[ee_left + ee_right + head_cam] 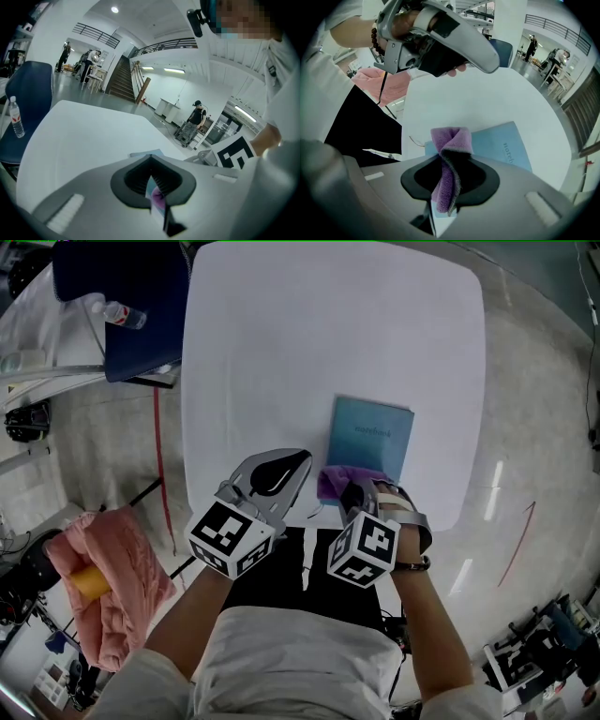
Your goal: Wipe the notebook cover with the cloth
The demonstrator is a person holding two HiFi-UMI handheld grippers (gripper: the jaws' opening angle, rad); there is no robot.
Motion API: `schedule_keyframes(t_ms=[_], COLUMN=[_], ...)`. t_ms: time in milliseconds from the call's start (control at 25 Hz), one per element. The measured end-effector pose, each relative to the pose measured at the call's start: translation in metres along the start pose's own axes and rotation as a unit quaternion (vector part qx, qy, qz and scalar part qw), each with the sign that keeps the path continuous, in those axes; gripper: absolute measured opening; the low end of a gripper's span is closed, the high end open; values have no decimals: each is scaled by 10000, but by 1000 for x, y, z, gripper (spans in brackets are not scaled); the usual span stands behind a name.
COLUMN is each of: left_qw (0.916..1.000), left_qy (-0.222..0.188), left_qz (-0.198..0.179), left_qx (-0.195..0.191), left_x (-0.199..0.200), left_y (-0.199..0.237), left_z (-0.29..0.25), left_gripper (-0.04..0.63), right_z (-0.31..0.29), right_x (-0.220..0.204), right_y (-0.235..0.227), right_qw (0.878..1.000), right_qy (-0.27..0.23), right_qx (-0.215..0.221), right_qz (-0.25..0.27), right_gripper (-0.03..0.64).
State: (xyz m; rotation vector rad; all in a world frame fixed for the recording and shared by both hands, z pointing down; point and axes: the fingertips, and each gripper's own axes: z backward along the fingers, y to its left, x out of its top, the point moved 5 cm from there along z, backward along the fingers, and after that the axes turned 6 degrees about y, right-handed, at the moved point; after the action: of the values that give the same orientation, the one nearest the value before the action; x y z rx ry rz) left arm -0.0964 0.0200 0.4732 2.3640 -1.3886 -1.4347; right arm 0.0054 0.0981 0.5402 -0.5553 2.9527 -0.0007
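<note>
A light blue notebook (370,435) lies flat on the white table (281,352), towards its near right side. A purple cloth (339,482) rests over the notebook's near edge, and my right gripper (354,489) is shut on it. In the right gripper view the cloth (449,161) stands folded between the jaws, with the notebook (501,145) just beyond. My left gripper (302,461) hovers to the left of the cloth with its jaws together and nothing between them. The left gripper view shows the notebook's corner (146,153) past the jaws.
A dark blue chair (127,292) stands at the table's far left, with a water bottle (123,315) beside it. A pink garment (117,582) with a yellow object (89,583) lies on the floor at the near left. A red cable (159,460) runs along the table's left edge.
</note>
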Motion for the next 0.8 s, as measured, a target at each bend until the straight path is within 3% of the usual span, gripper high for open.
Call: schedule_keyframes(t_ms=[800], left_qw=[10000], left_qy=[49], left_qz=[-23], left_qx=[-59], left_x=[-9], left_y=[-10], left_z=[-2], left_gripper=[0], right_z=[-1], right_x=[-8], right_y=[45], right_qw=[9968], right_qy=[70], right_qx=[790], right_qz=[-84], right_gripper=[110])
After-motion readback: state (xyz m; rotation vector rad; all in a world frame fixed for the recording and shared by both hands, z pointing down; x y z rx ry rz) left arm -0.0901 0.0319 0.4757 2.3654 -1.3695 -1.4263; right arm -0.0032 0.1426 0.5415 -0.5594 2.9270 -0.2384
